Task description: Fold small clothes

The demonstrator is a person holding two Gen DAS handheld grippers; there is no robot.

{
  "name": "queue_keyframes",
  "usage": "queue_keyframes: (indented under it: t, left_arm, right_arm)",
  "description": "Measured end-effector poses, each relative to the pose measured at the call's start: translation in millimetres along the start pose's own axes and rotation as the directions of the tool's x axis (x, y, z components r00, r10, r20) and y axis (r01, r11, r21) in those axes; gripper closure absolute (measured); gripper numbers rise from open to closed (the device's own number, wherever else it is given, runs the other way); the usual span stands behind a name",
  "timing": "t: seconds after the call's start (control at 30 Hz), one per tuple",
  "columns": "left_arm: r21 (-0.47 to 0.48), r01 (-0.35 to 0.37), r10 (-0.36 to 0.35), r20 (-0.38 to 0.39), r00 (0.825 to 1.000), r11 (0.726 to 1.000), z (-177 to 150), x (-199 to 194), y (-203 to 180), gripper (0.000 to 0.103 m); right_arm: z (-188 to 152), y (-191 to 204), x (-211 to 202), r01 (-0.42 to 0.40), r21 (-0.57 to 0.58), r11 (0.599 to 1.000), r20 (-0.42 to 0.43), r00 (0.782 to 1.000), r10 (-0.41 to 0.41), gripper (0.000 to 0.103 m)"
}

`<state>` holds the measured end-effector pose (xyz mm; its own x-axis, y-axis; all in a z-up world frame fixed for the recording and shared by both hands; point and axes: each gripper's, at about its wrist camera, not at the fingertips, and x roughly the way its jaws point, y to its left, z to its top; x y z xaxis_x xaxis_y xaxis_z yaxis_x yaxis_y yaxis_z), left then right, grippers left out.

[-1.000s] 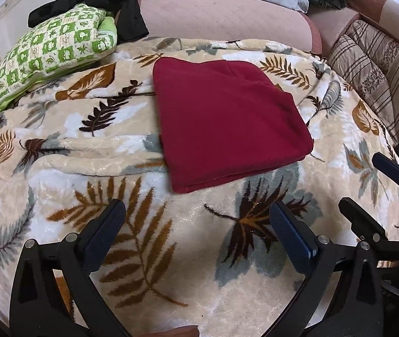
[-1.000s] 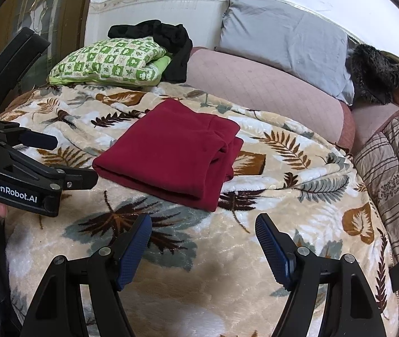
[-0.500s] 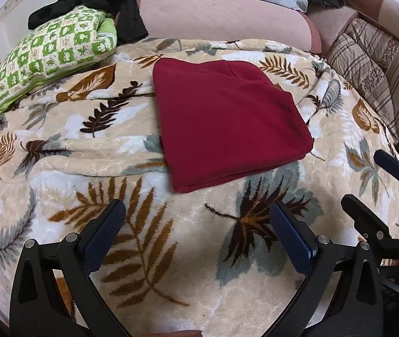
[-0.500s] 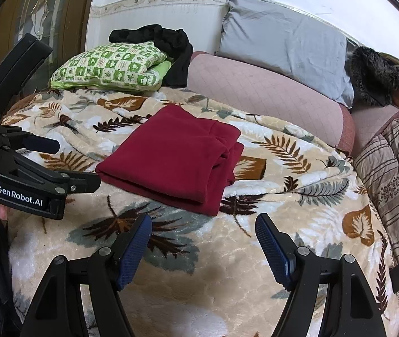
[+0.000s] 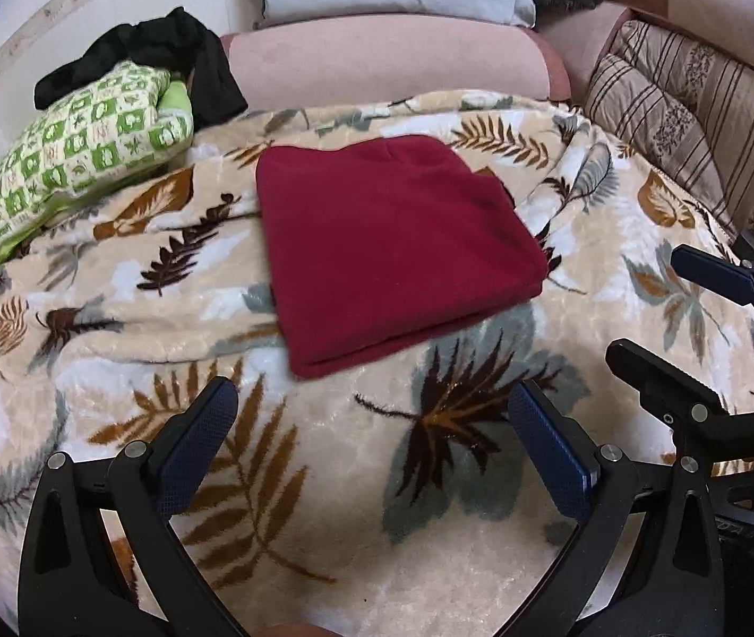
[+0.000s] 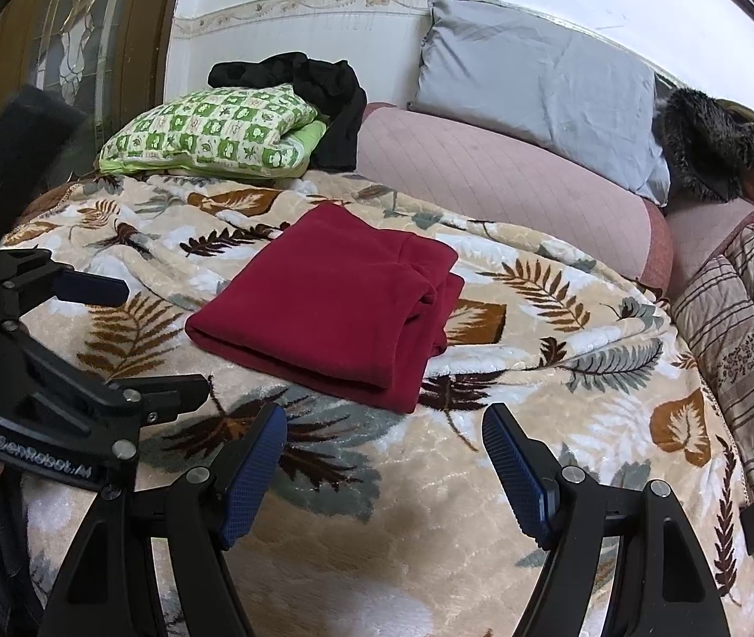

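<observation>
A: On the bed, mid-blanket [image 5: 324, 478], what lies there?

B: A red garment [image 5: 393, 244], folded flat into a neat rectangle.

A: And the grippers?

B: The left gripper [image 5: 371, 446] and right gripper [image 6: 385, 464] hover near its front edge, fingers spread, holding nothing; the fold looks finished.

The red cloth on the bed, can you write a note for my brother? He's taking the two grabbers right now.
Left gripper: open, empty, hovering over the leaf-print plush blanket just short of the cloth.
Right gripper: open, empty, beside the left one, also short of the cloth.
The dark red fleece garment lies flat in the middle of the blanket, folded into a neat rectangle of several layers, and neither gripper touches it.
Done: the red piece looks folded.
Left: perhaps the crumpled black garment draped over the green checked pillow at the back; it is unfolded and untouched.
</observation>
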<state>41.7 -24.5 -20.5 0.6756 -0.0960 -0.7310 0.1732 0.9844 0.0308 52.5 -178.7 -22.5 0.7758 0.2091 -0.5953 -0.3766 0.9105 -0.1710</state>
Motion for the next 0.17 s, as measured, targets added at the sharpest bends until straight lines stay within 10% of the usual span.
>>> queue_keyframes:
  t: [0.17]
  left_arm:
    - [0.012,-0.003,0.003,-0.023,1.0,1.0,0.1,4.6,-2.2,0.001]
  right_arm:
    - [1.3,-1.2,-3.1,0.001,0.003,1.0,0.018,1.0,-0.001,0.029]
